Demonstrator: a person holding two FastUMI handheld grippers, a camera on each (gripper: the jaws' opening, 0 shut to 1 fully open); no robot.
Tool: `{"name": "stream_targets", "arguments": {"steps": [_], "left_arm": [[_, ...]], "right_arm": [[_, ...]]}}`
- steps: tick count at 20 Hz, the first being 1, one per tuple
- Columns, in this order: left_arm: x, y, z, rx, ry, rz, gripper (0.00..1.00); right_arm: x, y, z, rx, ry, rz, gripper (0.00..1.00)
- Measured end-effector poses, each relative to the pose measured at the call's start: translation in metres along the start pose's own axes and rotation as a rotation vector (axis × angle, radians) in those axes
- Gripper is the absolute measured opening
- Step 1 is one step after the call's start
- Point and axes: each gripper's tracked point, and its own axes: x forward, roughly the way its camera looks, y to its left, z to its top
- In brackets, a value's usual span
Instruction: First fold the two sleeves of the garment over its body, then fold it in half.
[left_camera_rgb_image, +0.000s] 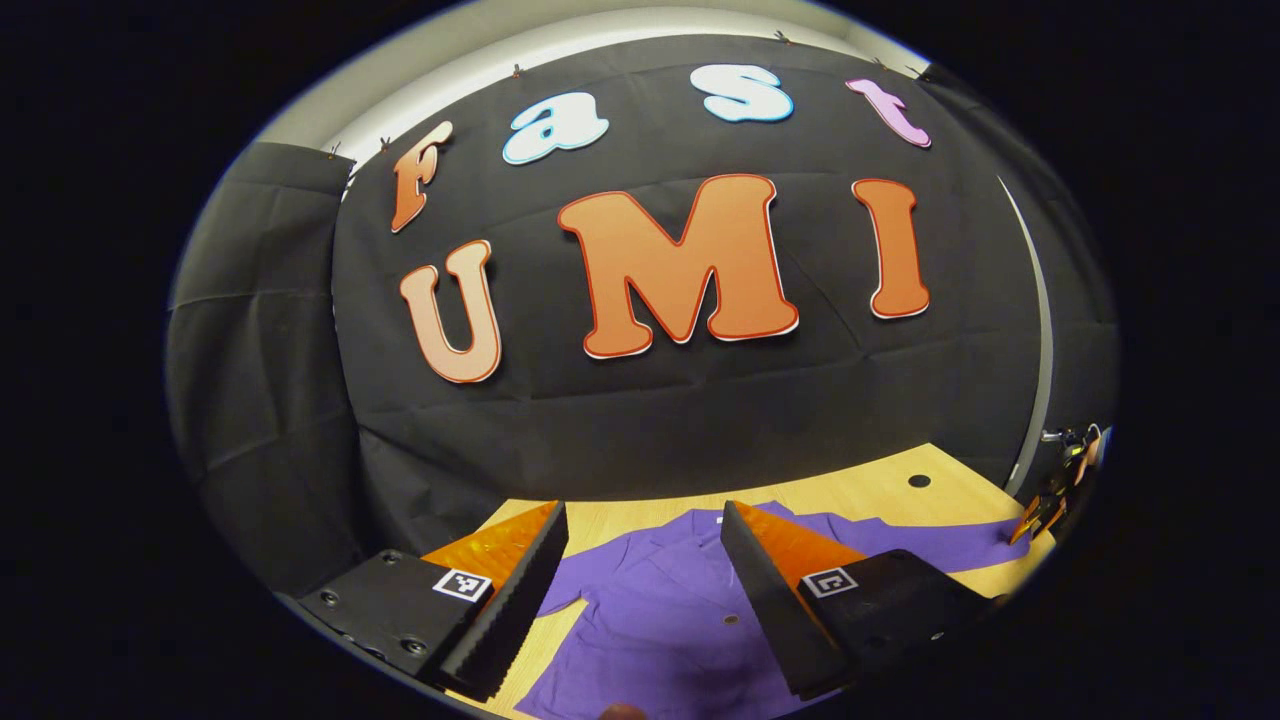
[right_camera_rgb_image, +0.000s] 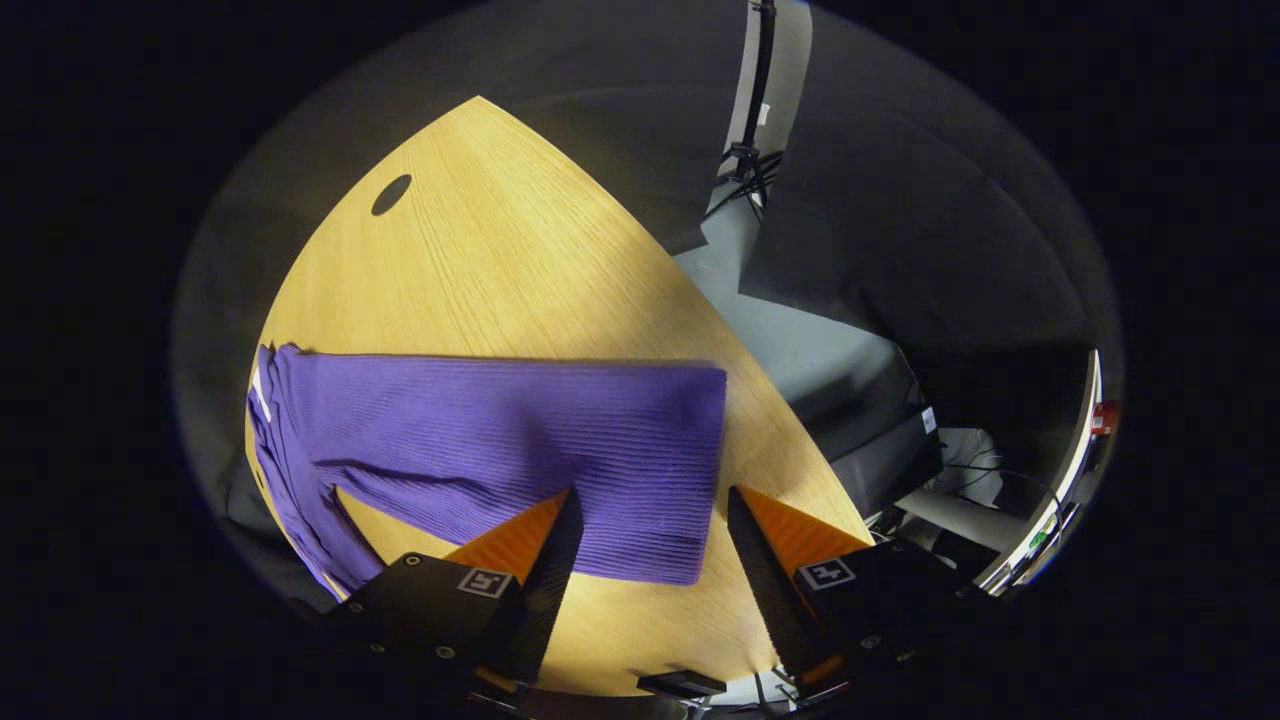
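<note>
A purple buttoned garment (left_camera_rgb_image: 650, 610) lies flat on the wooden table (left_camera_rgb_image: 880, 495), collar towards the booth wall. My left gripper (left_camera_rgb_image: 645, 560) hovers open over its upper body, nothing between the fingers. One sleeve runs out to the right, where the other gripper (left_camera_rgb_image: 1050, 495) shows small at the table's edge. In the right gripper view that ribbed purple sleeve (right_camera_rgb_image: 500, 430) lies stretched across the table (right_camera_rgb_image: 480, 260), its cuff end (right_camera_rgb_image: 690, 470) squared off. My right gripper (right_camera_rgb_image: 650, 545) is open just above and in front of the cuff, apart from the cloth.
A round cable hole (right_camera_rgb_image: 390, 194) sits in the table's far part, also seen as a dark hole (left_camera_rgb_image: 918, 481) past the sleeve. Beyond the table's right edge are grey floor, cables and a stand (right_camera_rgb_image: 750, 150). A small dark object (right_camera_rgb_image: 680, 685) lies at the near edge.
</note>
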Motion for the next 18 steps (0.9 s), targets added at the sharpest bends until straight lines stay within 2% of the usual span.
{"name": "stream_targets", "arguments": {"steps": [1,2,3,4,6,7,8,9,12,17,18], "left_arm": [[-0.001,-0.001,-0.002,0.0,0.007,0.003,0.96],[-0.003,-0.001,-0.004,0.001,0.012,0.006,0.96],[-0.005,0.0,-0.004,0.001,0.013,0.011,0.96],[-0.006,0.001,-0.006,-0.001,0.014,0.016,0.96],[-0.009,0.003,-0.005,-0.006,0.012,0.028,0.96],[-0.01,0.005,-0.005,-0.007,0.01,0.033,0.96],[-0.011,0.006,-0.004,-0.008,0.008,0.038,1.0],[-0.012,0.007,-0.004,-0.01,0.004,0.041,0.96],[-0.016,0.013,-0.001,-0.013,-0.009,0.051,0.96],[-0.016,0.027,-0.003,-0.039,-0.02,0.054,0.96],[-0.014,0.031,-0.004,-0.048,-0.021,0.049,1.0]], "right_arm": [[0.0,0.0,0.0,-0.003,0.007,-0.01,0.97],[0.0,-0.002,-0.001,-0.012,0.01,-0.037,0.82],[0.0,-0.005,-0.002,-0.022,0.013,-0.071,0.79],[0.0,-0.003,-0.002,-0.032,0.011,-0.076,0.7],[0.003,0.006,-0.001,-0.027,0.01,-0.071,0.63],[0.003,0.009,0.0,-0.026,0.005,-0.066,0.56],[0.003,0.01,0.003,-0.022,-0.005,-0.058,0.31],[0.003,0.011,0.004,-0.008,-0.015,-0.046,0.14],[-0.002,0.024,0.001,0.033,-0.007,0.039,0.05],[-0.036,0.039,0.006,0.022,-0.084,0.098,0.04],[-0.046,0.044,0.008,0.017,-0.106,0.107,0.04]]}}
